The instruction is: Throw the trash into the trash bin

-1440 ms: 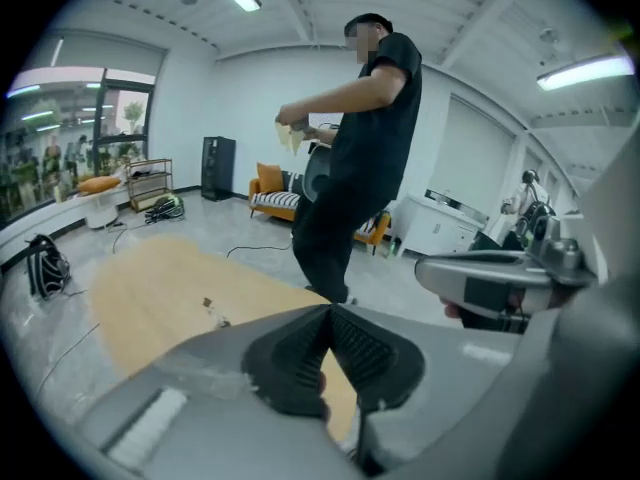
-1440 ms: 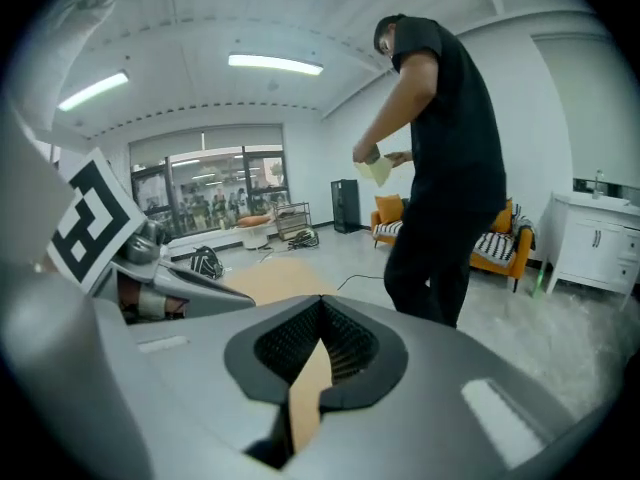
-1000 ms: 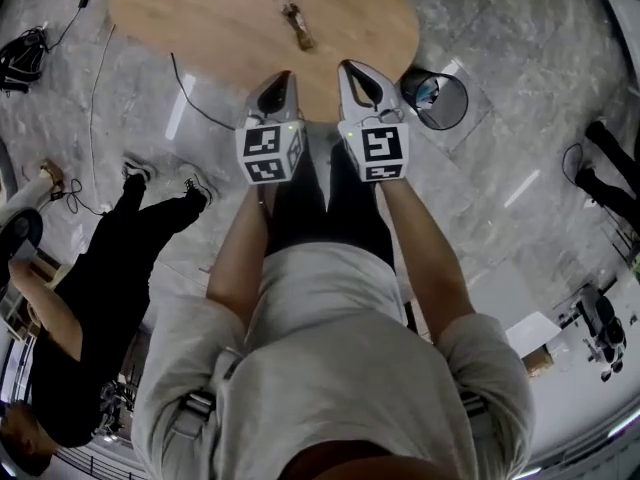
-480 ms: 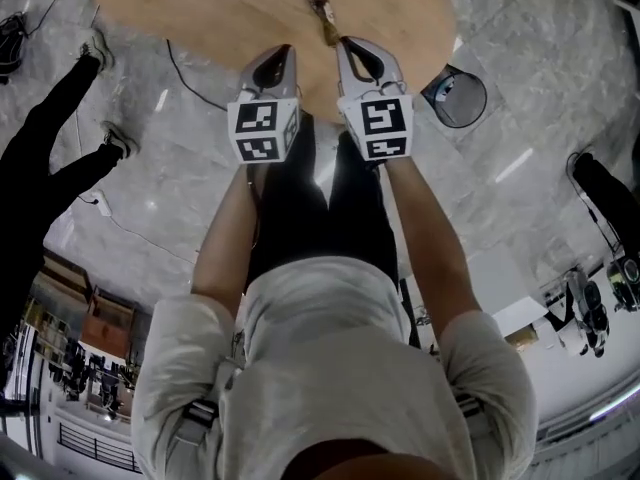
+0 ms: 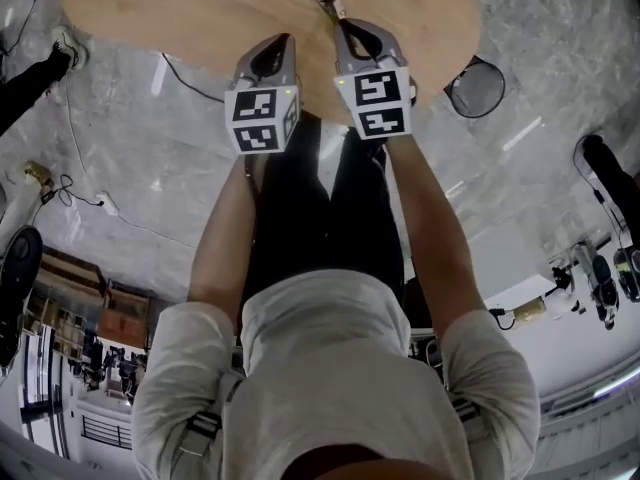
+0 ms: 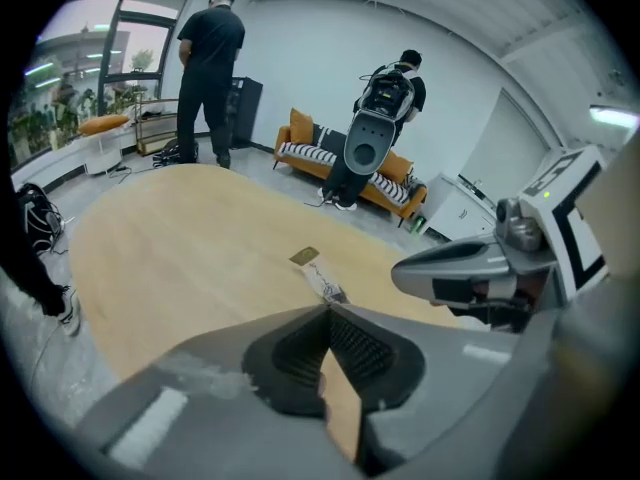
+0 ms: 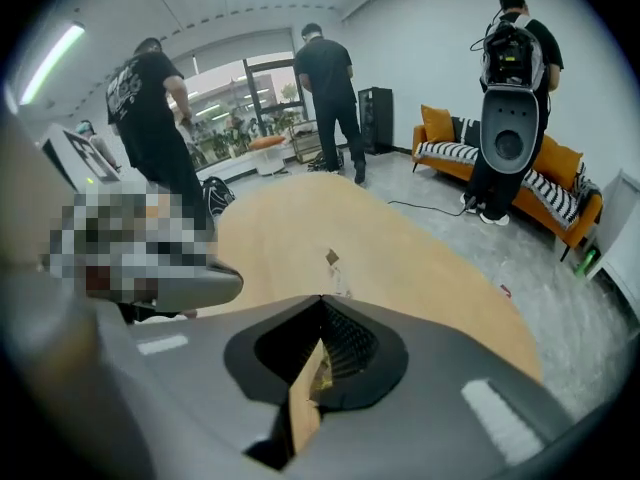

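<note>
**2 closed, empty grippers at the table, wrapper just ahead**

A round wooden table [image 5: 200,8] on a grey marble floor [image 5: 130,158] fills the ground in front of both sets of jaws. The left gripper [image 6: 326,308] has its jaws pressed together with nothing between them. The right gripper [image 7: 320,300] is the same: the tips meet, and only table wood shows through the gap behind them.

The trash, a crumpled wrapper strip [image 6: 322,278], lies on the table just beyond the tips and closest to the right jaws. The trash bin [image 5: 452,90] stands on the floor off to the right of the right jaws, beside the table.

The step in hand looks like the reach for the wrapper. The right gripper suits it, since it is on the bin's side. Its jaws should part before they reach the wood, come in low across the strip's narrow width, and close firmly, because thin wrapping slips.

Count: 1 table, 1 bin, 2 grippers, and 1 wrapper strip with a small brown tab at its far end. I cannot tell whether that tab is a separate scrap.
</note>
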Available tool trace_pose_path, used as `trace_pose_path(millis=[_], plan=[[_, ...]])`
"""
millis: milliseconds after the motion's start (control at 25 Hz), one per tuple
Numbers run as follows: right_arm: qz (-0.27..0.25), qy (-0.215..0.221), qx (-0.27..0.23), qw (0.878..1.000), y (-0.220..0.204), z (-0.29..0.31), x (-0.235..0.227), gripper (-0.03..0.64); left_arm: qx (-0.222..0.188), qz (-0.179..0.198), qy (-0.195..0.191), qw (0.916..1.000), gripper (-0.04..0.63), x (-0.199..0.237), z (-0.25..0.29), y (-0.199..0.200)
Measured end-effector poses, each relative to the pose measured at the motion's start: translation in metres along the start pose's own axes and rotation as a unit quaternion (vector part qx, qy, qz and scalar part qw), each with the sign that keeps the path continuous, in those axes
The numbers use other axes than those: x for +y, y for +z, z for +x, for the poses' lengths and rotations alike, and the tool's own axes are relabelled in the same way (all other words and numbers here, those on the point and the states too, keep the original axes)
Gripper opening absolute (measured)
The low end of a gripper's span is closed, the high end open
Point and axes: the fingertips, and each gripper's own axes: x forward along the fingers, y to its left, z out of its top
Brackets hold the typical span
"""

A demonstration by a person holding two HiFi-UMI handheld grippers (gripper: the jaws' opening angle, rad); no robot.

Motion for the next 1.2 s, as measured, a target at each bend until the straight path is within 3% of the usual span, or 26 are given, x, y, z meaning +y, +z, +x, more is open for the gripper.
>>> trace_pose_path(millis=[80,120,160,200,560,680,760,920,1200], plan=[[-0.011,-0.005,0.022,1.000,-0.007,0.019,0.001,0.009,0.010,0.004,-0.003,0.9999,0.018,0.011,0.010,-0.007],[-0.019,-0.004,0.032,0.999,-0.011,0.029,0.004,0.043,0.014,0.005,-0.002,0.9999,0.018,0.018,0.014,-0.011],[-0.027,-0.001,0.042,0.999,-0.015,0.036,0.006,0.147,0.019,0.004,0.000,0.9998,0.018,0.023,0.016,-0.015],[-0.036,-0.002,0.050,0.998,-0.018,0.042,0.008,0.163,0.024,0.003,0.002,0.9997,0.018,0.027,0.016,-0.018],[-0.081,-0.024,0.137,0.987,-0.058,0.085,-0.001,0.164,0.042,-0.014,0.008,0.9990,0.018,0.047,0.017,-0.039],[-0.115,-0.038,0.160,0.980,-0.069,0.091,-0.005,0.131,0.047,-0.015,0.003,0.9988,0.018,0.046,0.017,-0.044],[-0.129,-0.043,0.159,0.978,-0.069,0.090,-0.007,0.041,0.047,-0.014,0.000,0.9988,0.018,0.043,0.015,-0.044],[-0.121,-0.035,0.136,0.983,-0.060,0.080,-0.007,0.008,0.040,-0.009,-0.002,0.9991,0.018,0.035,0.014,-0.041],[-0.077,-0.029,0.076,0.994,-0.041,0.051,-0.007,0.007,0.021,0.003,-0.006,0.9998,0.018,0.011,0.015,-0.028]])
